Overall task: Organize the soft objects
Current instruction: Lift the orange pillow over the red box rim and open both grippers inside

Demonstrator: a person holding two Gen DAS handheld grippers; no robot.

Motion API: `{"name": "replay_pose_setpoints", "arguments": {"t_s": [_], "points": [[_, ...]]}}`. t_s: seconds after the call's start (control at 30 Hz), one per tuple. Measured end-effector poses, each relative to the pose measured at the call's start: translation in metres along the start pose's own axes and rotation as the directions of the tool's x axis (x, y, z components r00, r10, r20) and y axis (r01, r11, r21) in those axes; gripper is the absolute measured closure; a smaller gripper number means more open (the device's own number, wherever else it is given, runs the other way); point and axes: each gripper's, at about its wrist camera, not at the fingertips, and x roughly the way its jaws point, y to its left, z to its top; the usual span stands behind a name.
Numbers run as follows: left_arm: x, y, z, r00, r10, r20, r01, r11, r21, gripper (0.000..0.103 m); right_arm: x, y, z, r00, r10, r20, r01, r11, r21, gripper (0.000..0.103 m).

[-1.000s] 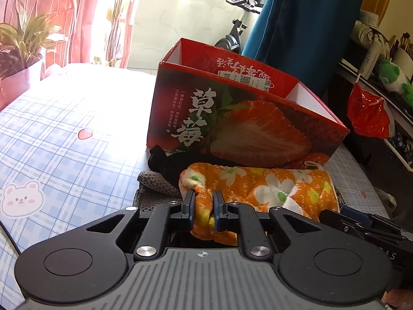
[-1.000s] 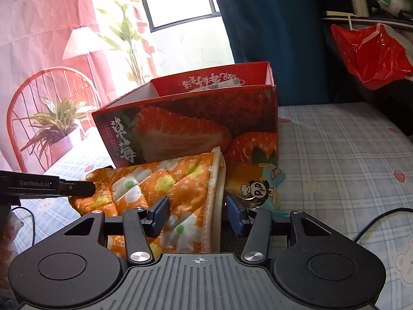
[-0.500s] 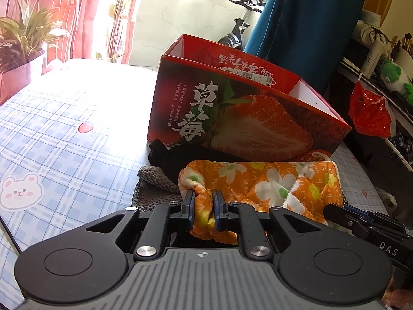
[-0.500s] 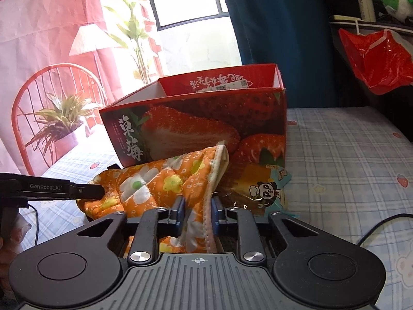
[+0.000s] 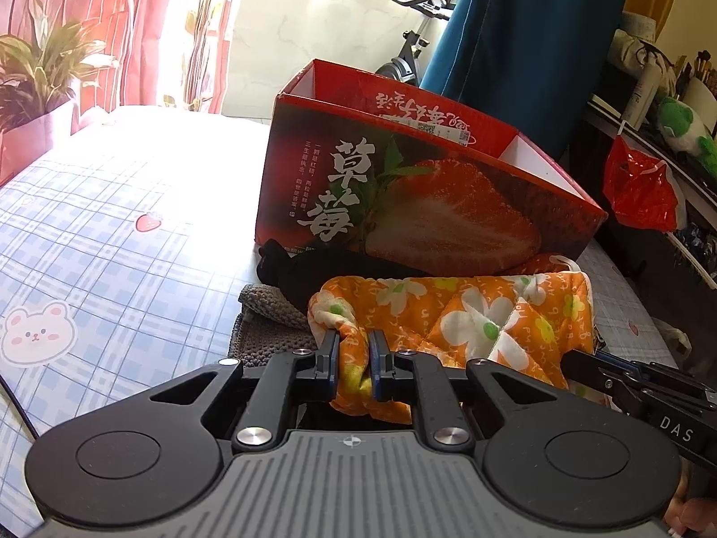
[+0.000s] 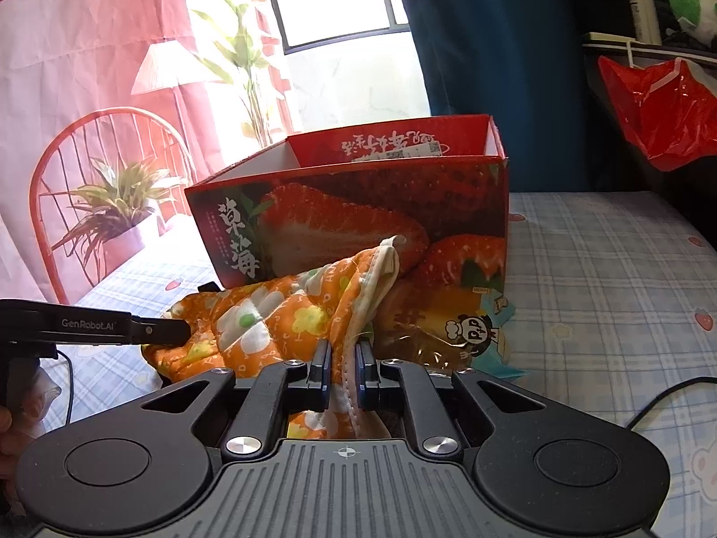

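Two claws grip one item: the orange floral quilted cloth [image 5: 484,314], a padded piece with white flowers and a pale bound edge. It lies bunched on the counter [image 5: 112,233], directly ahead of both claws, at the foot of the strawberry box [image 5: 403,206].

Left claw [image 5: 354,361]: nearly shut, pads pinching a gathered fold at one end of the cloth. Right claw [image 6: 344,374]: jaws closing on the bound edge at the opposite end; fabric sits between the pads and looks pinched already.

Judgement: a grip at each end suggests the cloth is meant to be spread, folded or lifted as a span, since limp fabric held at one point would droop and drag.

Beyond the left claw, past the cloth, a black soft item [image 5: 313,269] lies over a grey knitted piece [image 5: 264,314], both touching or near the box front. Right of the right claw, a snack packet with a panda print [image 6: 452,331] rests against the box.

Box top is open, likely the destination. Its near wall stands higher than the cloth, so a lift would be needed first.
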Motion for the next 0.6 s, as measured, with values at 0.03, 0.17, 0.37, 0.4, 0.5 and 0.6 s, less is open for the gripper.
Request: {"name": "replay_pose_setpoints", "arguments": {"t_s": [0.03,0.17,0.37,0.4,0.5,0.6], "points": [[0.001,0.000,0.000,1.000,-0.001,-0.003,0.001,1.000,-0.001,0.088,0.001,-0.001,0.000,1.000,0.003,-0.002,-0.003,1.000,0.003,0.093],[0.002,0.001,0.000,1.000,-0.002,-0.007,0.002,1.000,-0.007,0.088,0.001,0.000,-0.002,1.000,0.008,-0.002,-0.008,1.000,0.011,0.093],[0.002,0.001,0.000,1.000,-0.003,-0.001,0.003,1.000,-0.009,0.088,0.001,-0.001,-0.003,1.000,0.010,0.002,-0.010,1.000,0.010,0.093],[0.001,0.001,0.001,1.000,-0.005,0.003,0.005,1.000,-0.011,0.088,0.000,-0.001,-0.003,1.000,0.011,0.006,-0.011,1.000,0.010,0.093],[-0.007,0.003,0.004,0.999,-0.012,0.032,0.013,1.000,-0.014,0.091,-0.004,-0.002,-0.001,0.999,0.020,0.035,-0.020,1.000,0.016,0.093],[-0.019,0.004,0.014,0.996,-0.030,0.084,0.032,0.999,-0.013,0.091,-0.012,-0.004,0.006,0.996,0.039,0.077,-0.040,0.999,0.020,0.094]]}}
